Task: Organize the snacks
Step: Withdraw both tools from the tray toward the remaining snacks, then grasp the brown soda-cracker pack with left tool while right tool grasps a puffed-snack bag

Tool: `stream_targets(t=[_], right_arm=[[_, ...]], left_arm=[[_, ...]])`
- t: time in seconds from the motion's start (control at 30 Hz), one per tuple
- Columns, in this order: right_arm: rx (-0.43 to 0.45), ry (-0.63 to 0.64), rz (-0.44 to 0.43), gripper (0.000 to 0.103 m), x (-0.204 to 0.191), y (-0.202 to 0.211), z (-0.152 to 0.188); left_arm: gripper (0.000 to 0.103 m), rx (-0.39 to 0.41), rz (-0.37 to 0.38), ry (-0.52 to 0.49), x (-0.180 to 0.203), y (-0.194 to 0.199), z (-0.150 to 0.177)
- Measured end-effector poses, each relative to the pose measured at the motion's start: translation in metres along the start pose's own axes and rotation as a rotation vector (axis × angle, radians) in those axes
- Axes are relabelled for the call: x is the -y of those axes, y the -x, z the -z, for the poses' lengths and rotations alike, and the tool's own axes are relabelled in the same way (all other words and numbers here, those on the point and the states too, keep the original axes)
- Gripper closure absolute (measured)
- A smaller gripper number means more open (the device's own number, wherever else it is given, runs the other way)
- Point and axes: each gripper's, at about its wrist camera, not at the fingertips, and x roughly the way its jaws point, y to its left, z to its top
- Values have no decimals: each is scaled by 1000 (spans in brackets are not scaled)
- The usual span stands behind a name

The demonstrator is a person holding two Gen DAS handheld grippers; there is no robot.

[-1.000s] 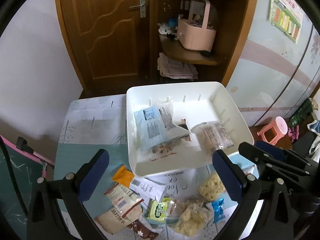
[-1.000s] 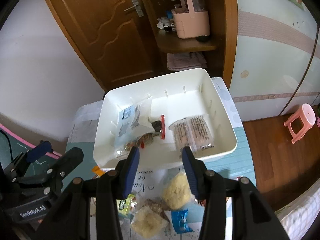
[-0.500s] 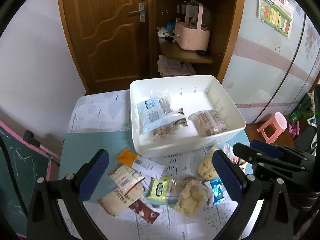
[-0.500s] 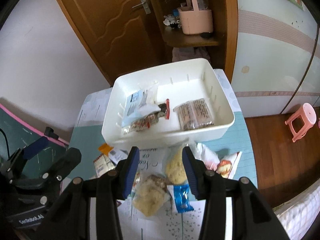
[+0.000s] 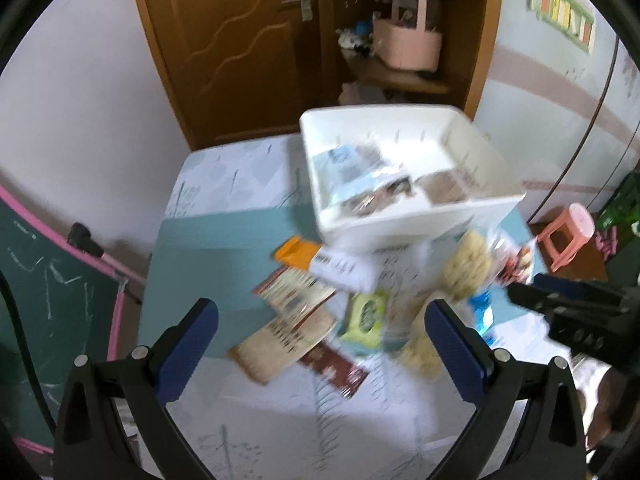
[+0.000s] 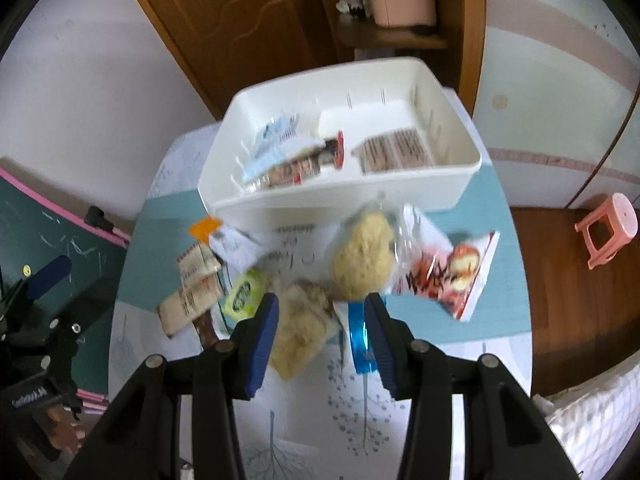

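Observation:
A white bin (image 5: pixel 400 224) (image 6: pixel 320 208) stands at the far side of the table and holds a blue-and-white packet (image 6: pixel 276 140) and a brown packet (image 6: pixel 396 148). Loose snacks lie in front of it: two yellow puffed bags (image 6: pixel 362 256) (image 6: pixel 298 328), a green packet (image 5: pixel 366 314) (image 6: pixel 242 292), a blue wrapper (image 6: pixel 362 344), a red-and-white bag (image 6: pixel 452 276) and cream-brown packets (image 5: pixel 286 340). My left gripper (image 5: pixel 320 332) hovers wide open above the cream-brown packets. My right gripper (image 6: pixel 320 320) is open, its jaws moderately apart, above the nearer puffed bag and blue wrapper, gripping nothing.
A green chalkboard with a pink rim (image 5: pixel 60 288) leans at the table's left edge. A pink stool (image 6: pixel 608 228) stands on the wooden floor to the right. Behind the table are a wooden door (image 5: pixel 224 40) and a shelf with a pink basket (image 5: pixel 408 44).
Both grippers have drawn back from the bin and sunk toward the loose snacks, so more of the pile shows. The views are now motion-blurred. Neither gripper's opening has changed.

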Motion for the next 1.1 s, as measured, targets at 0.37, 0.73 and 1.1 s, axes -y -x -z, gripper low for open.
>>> stream_targets(t=[0.37, 0.73, 1.1], right_arm=[[-101, -74, -140, 38, -1, -35, 29], [-204, -152, -180, 36, -15, -82, 37], [-253, -253, -147, 36, -13, -120, 26]], left_arm=[[0, -182, -56, 6, -48, -39, 52], [0, -287, -64, -117, -54, -100, 55], [0, -394, -20, -192, -55, -169, 39]])
